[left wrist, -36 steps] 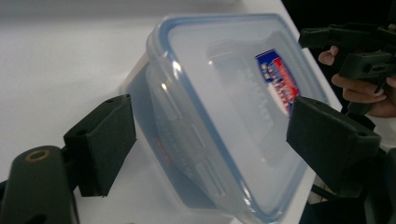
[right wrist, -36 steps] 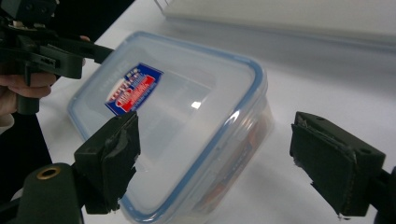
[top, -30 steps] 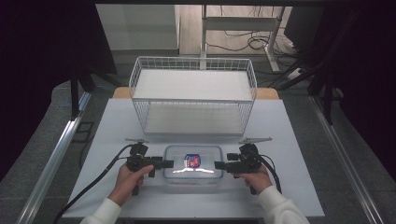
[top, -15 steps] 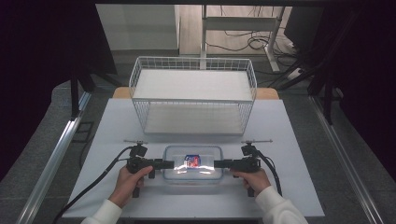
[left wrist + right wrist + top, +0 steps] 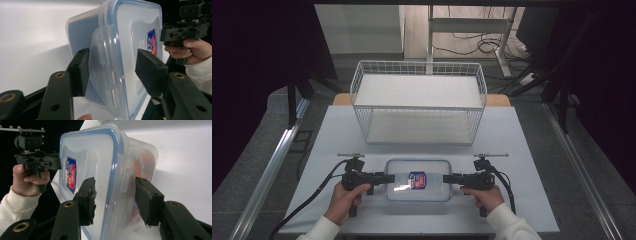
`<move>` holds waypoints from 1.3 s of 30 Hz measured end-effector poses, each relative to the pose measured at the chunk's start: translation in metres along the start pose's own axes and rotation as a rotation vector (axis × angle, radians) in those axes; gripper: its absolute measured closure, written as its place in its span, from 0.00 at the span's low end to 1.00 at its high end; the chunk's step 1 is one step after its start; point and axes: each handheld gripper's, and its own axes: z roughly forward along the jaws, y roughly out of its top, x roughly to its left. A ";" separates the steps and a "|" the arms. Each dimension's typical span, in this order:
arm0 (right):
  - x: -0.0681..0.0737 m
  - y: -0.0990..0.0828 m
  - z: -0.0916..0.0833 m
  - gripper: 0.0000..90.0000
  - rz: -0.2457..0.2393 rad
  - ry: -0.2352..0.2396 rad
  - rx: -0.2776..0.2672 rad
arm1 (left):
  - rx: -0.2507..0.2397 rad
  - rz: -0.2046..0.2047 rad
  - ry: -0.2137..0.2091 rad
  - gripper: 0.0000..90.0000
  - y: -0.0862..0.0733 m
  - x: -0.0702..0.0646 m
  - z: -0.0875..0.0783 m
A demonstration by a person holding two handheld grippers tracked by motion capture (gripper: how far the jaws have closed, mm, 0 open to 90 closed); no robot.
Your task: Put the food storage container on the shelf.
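A clear plastic container (image 5: 418,179) with a blue-rimmed lid and a small label lies flat near the table's front edge. My left gripper (image 5: 388,177) is at its left end. In the left gripper view my left gripper (image 5: 113,51) has just been closing, and its pads press on the container (image 5: 130,30), one on the lid and one under the end latch. My right gripper (image 5: 448,178) is at the right end. Its jaws have just been closing too. In the right gripper view my right gripper (image 5: 115,180) straddles the container (image 5: 90,152), its pads close to it but not clearly pressing.
A white wire basket (image 5: 418,107) stands behind the container at the table's middle and back. The white table (image 5: 522,150) has bare room on either side of the basket. Metal rails run along both sides, and cables trail from each gripper.
Both grippers' jaws have narrowed around the container's ends. The hands and the container have stayed in place.
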 end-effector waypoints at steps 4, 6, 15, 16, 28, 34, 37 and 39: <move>0.002 0.000 -0.001 0.58 -0.005 -0.005 -0.013 | -0.011 0.007 0.006 0.53 0.001 -0.003 -0.001; 0.002 0.000 -0.001 0.58 -0.011 -0.008 -0.014 | -0.011 0.019 0.012 0.53 0.001 -0.005 -0.001; 0.009 0.003 -0.007 0.58 -0.042 -0.014 -0.041 | -0.030 0.047 0.019 0.53 0.005 -0.013 -0.005; 0.009 0.004 -0.007 0.58 -0.048 -0.014 -0.044 | -0.031 0.048 0.018 0.53 0.006 -0.013 -0.005; 0.012 0.011 -0.012 0.58 -0.092 -0.034 -0.072 | -0.044 0.071 0.007 0.54 0.016 -0.012 -0.003; 0.012 0.021 -0.013 0.58 -0.123 -0.045 -0.087 | -0.054 0.077 0.000 0.54 0.024 -0.008 -0.001; 0.010 0.025 -0.011 0.58 -0.130 -0.048 -0.090 | -0.054 0.080 0.000 0.54 0.029 -0.003 0.001; 0.007 0.028 -0.009 0.58 -0.128 -0.050 -0.093 | -0.049 0.073 -0.007 0.54 0.034 0.001 0.004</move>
